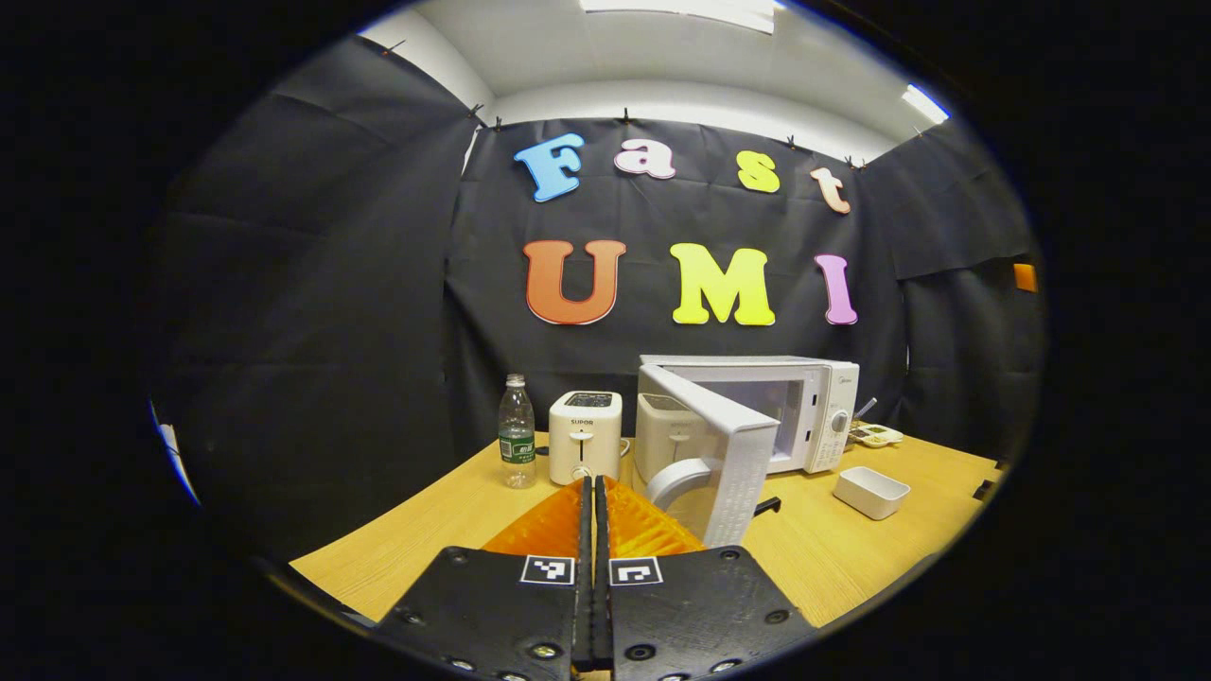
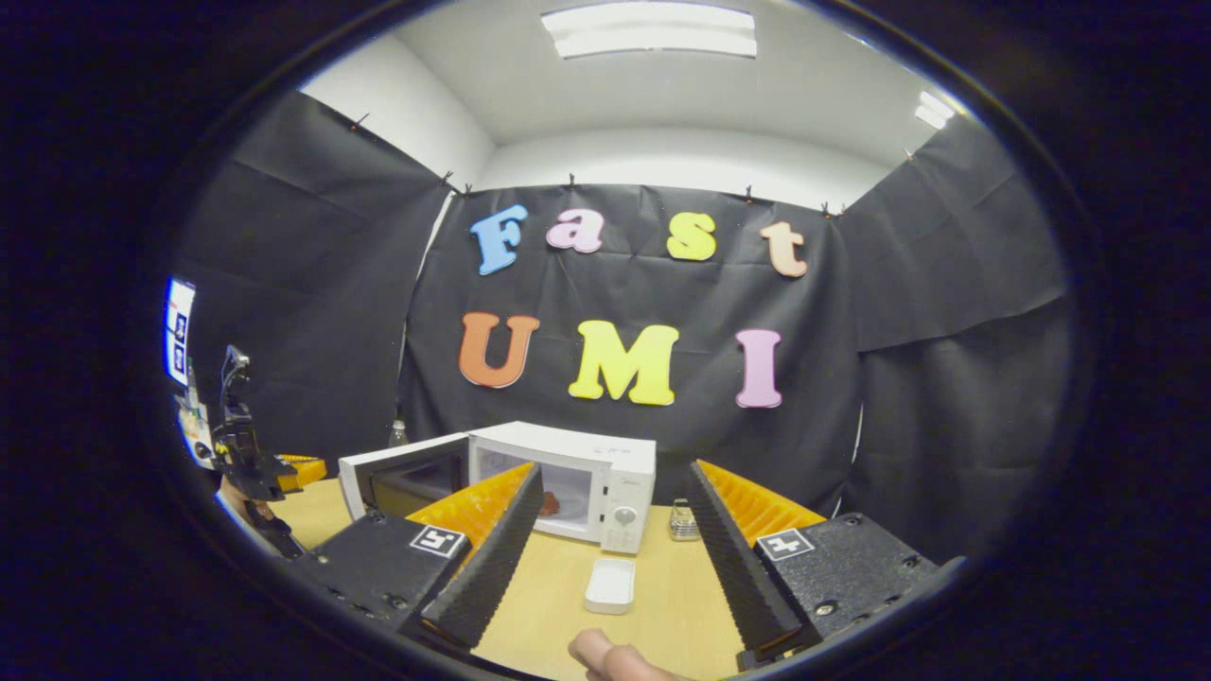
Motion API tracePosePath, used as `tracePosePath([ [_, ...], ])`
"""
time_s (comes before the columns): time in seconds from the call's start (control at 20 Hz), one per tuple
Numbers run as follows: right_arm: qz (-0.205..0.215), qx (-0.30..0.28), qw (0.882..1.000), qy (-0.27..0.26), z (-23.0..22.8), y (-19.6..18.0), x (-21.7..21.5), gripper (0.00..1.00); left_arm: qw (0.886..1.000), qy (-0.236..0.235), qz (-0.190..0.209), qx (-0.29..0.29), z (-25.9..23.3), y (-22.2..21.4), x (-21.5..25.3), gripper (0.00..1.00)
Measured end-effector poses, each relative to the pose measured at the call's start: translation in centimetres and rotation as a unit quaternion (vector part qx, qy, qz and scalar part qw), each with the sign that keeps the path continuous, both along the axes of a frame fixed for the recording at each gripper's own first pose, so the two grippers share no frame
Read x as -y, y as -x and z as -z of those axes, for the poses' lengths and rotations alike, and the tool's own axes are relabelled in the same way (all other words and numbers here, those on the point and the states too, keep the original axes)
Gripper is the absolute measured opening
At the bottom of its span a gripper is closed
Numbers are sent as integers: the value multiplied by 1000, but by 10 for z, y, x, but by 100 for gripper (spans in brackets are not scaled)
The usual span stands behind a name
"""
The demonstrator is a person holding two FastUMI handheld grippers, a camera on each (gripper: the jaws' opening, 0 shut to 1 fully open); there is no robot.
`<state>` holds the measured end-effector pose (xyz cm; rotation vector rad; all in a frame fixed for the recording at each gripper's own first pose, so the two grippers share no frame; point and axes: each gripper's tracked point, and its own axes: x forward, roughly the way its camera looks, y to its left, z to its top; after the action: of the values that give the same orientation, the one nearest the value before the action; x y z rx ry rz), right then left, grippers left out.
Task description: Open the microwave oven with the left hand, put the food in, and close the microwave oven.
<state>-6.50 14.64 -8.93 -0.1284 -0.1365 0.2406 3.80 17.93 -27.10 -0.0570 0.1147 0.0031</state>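
Observation:
The white microwave [image 1: 818, 416] stands at the back of the wooden table with its door [image 1: 724, 468] swung wide open toward me. My left gripper [image 1: 593, 482] is shut with nothing between its fingers, a short way in front of the door's handle and apart from it. In the right gripper view the microwave [image 2: 605, 473] faces me with its door [image 2: 402, 482] open to the left. A reddish-brown piece of food [image 2: 550, 503] lies inside the cavity. My right gripper [image 2: 613, 473] is open and empty, well back from the oven. The left gripper [image 2: 284, 470] is at the far left.
A small empty white dish [image 2: 610, 584] lies on the table [image 2: 662, 605] before the microwave. A water bottle [image 1: 517, 430], a white toaster [image 1: 585, 437] and another white appliance [image 1: 662, 426] stand left of the oven. A fingertip [image 2: 605, 654] shows at the bottom edge.

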Motion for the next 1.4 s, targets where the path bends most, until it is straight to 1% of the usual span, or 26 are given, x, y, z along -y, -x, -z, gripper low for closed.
tracePosePath([
  [0.1,6,6,1000,-7,-5,9,16,93,1000,11,15,-6,14,-12,0,0],
  [0.2,13,15,1000,-11,-11,16,31,93,999,22,19,-22,30,-21,-3,0],
  [0.3,25,27,999,-16,-18,22,47,93,999,36,27,-19,34,-26,2,0],
  [0.35,29,31,999,-18,-18,22,53,97,999,42,29,-19,37,-28,4,0],
  [0.4,32,32,999,-19,-19,25,58,93,998,44,30,-19,40,-32,5,0],
  [0.45,33,33,999,-20,-19,28,61,96,998,47,32,-18,41,-32,9,0],
  [0.55,31,34,999,-22,-20,32,65,96,997,56,44,-15,40,-31,21,0],
  [0.6,31,35,999,-23,-21,32,66,94,997,64,45,-11,38,-31,25,10],
  [0.65,30,36,999,-25,-21,32,67,96,996,70,47,-9,36,-34,32,10],
  [0.7,29,35,999,-27,-21,32,67,94,996,73,55,-6,34,-33,40,0],
  [0.75,27,34,999,-28,-20,33,67,96,995,73,63,1,30,-32,50,0],
  [0.8,25,33,999,-31,-19,32,67,94,995,70,71,4,26,-33,58,0],
  [1.1,23,24,999,-36,-15,30,74,93,993,46,108,-13,30,-38,107,0],
  [1.15,22,23,999,-37,-15,30,74,96,992,46,112,-15,30,-39,115,0],
  [1.2,20,22,999,-36,-14,30,73,93,992,48,117,-17,31,-42,125,0],
  [1.25,19,21,999,-34,-13,29,72,96,991,48,123,-19,32,-43,133,0],
  [1.35,14,23,999,-32,-14,31,69,97,990,40,133,-25,33,-48,150,0],
  [1.4,12,27,999,-32,-16,32,68,94,990,35,135,-28,34,-51,158,0],
])
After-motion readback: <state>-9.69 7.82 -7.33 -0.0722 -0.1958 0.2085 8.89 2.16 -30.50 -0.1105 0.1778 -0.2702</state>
